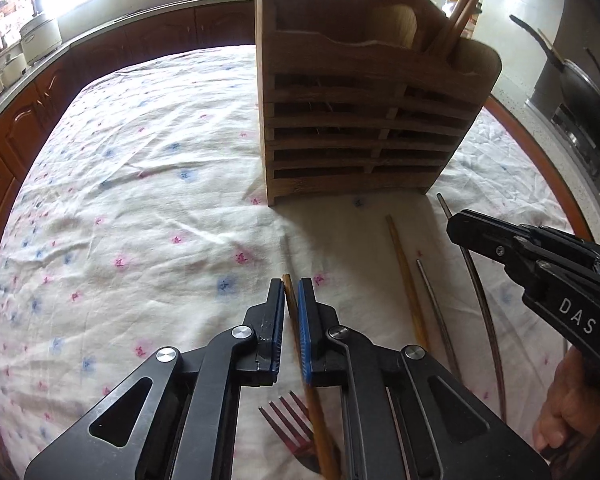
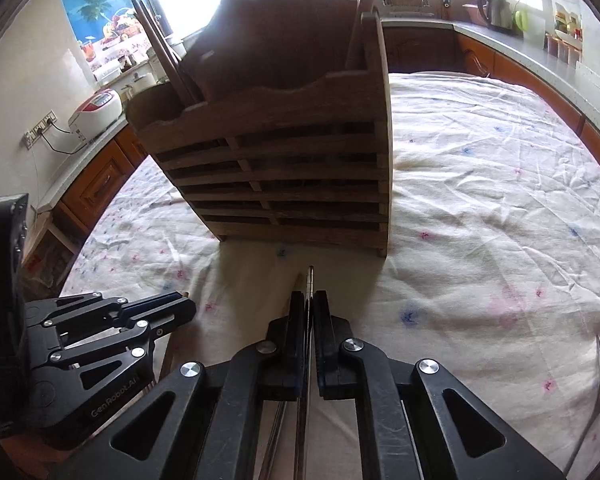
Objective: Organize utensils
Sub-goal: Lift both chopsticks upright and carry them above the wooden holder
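both grippers mid-pickup: left gripper (image 1: pixel 291 292) clamped on a wooden chopstick (image 1: pixel 290 304), right gripper (image 2: pixel 309 300) clamped on a metal chopstick (image 2: pixel 310 280), next lifting each into the wooden holder (image 1: pixel 364 120).

right hand-held gripper (image 1: pixel 460 226) body: white letters "DAS"
left hand-held gripper (image 2: pixel 186 306) body: "GenRobot.AI", faint and small

Left of the wooden utensil rack (image 1: pixel 364 120) the tablecloth (image 1: pixel 140 184) lies clear — before it, loose chopsticks (image 1: pixel 406 276) and a fork (image 1: pixel 288 420) crowd the approach.
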{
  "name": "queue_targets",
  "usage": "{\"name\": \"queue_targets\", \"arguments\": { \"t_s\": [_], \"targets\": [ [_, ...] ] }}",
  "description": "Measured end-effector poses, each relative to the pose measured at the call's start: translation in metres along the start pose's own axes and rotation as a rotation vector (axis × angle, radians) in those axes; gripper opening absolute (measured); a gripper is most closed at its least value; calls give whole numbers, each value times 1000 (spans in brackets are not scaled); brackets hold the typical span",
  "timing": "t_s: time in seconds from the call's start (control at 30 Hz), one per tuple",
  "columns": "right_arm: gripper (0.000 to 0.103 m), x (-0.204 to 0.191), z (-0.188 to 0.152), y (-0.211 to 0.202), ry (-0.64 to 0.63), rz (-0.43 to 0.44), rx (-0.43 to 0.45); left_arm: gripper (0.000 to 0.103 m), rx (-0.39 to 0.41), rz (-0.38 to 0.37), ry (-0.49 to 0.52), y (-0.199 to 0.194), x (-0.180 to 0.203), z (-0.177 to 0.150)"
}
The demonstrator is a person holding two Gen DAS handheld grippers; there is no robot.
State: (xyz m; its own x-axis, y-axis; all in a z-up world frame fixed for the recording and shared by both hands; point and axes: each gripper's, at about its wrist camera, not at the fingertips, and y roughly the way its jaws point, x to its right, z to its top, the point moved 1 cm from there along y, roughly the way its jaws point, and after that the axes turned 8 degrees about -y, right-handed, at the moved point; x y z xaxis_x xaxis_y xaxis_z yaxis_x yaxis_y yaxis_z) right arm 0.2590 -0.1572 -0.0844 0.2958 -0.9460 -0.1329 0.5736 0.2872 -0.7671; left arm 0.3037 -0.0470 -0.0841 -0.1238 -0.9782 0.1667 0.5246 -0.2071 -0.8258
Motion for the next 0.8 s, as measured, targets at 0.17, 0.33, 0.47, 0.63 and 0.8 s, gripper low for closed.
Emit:
{"name": "queue_targets", "arguments": {
  "t_s": [0.17, 0.33, 0.47, 0.63, 0.8],
  "targets": [
    [4, 1, 2, -42, 5, 28, 73, 4, 75, -60, -35, -41, -7, -4],
    [4, -4, -1, -74, 8, 50, 134, 4, 144, -104, -62, -84, -11, -8],
    [4, -11, -4, -95, 2, 54, 182, 4, 191, -127, -59, -116, -11, -18],
    [4, -24, -3, -114, -20, 49, 226, 4, 249, -144, -58, -150, -12, -26],
    [4, -37, -4, -139, -44, 43, 277, 4, 309, -154, -54, -180, -14, -36]
  ]
}}
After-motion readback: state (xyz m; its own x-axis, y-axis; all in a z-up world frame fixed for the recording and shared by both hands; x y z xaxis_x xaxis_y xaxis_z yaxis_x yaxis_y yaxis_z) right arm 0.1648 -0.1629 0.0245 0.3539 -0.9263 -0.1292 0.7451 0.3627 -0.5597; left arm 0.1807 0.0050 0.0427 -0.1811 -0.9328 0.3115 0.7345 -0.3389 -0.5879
